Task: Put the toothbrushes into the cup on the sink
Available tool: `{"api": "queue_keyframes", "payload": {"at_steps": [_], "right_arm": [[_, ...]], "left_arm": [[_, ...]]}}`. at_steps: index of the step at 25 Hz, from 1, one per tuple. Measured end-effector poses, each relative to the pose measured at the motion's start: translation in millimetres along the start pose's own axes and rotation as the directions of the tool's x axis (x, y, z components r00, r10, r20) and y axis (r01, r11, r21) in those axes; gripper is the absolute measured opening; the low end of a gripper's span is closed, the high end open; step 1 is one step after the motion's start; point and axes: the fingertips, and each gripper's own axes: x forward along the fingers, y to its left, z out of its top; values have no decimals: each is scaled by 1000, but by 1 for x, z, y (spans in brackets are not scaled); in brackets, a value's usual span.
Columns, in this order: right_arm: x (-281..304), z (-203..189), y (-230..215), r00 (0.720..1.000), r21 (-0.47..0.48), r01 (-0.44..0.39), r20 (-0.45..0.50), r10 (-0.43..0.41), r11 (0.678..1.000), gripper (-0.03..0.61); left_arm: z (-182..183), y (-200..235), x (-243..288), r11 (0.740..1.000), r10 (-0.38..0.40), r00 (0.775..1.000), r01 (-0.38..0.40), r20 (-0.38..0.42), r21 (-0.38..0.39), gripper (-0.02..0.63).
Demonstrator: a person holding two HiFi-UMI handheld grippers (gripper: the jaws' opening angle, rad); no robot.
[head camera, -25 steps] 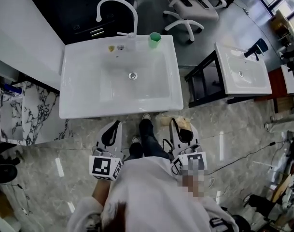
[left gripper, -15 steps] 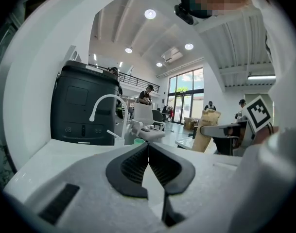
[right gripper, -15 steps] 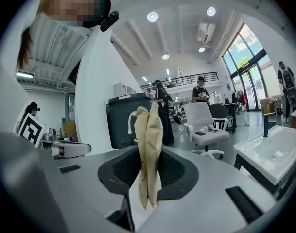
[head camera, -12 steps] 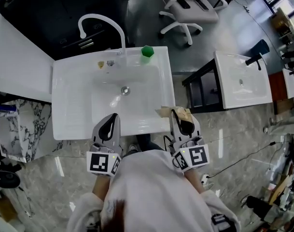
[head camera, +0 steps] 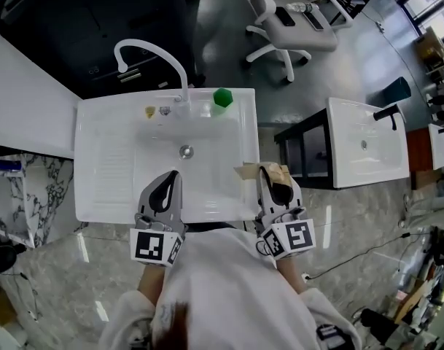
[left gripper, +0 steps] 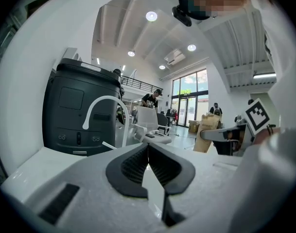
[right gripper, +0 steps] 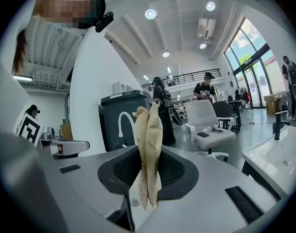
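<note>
A green cup [head camera: 222, 98] stands on the back rim of the white sink [head camera: 90, 195], just right of the curved white faucet [head camera: 145, 49]. My right gripper [head camera: 273, 177] hovers over the sink's front right corner, shut on two tan paper packets [head camera: 262, 170]. In the right gripper view the packets [right gripper: 148, 130] stand upright between the pads of the right gripper [right gripper: 148, 164]. My left gripper [head camera: 167, 184] is over the front of the basin, shut with nothing in it; the left gripper [left gripper: 148, 154] shows its pads touching. No bare toothbrush shows.
Two small items [head camera: 157, 111] lie by the faucet base. A second sink [head camera: 364, 152] on a black stand [head camera: 302, 159] is to the right. Behind are a dark cabinet [head camera: 98, 20] and a white office chair [head camera: 291, 28]. A marbled block [head camera: 25, 195] stands at the left.
Both grippers have moved forward from over the floor to over the sink's front edge. The right one keeps hold of the packets; the left stays shut.
</note>
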Motion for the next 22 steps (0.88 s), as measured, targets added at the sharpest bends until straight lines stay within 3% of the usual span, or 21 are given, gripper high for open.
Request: {"api": "queue_keyframes", "payload": {"at_steps": [12,22], "right_arm": [[-9,14,6,995,20,92,36,-92,996,78],[-6,42,-19,976,3,192,105,-191,981,78]], "left_arm": [[17,5,9,996,-81,997,81,4,23,15],[17,9,27,989,-143,990,143,-3,24,15]]}}
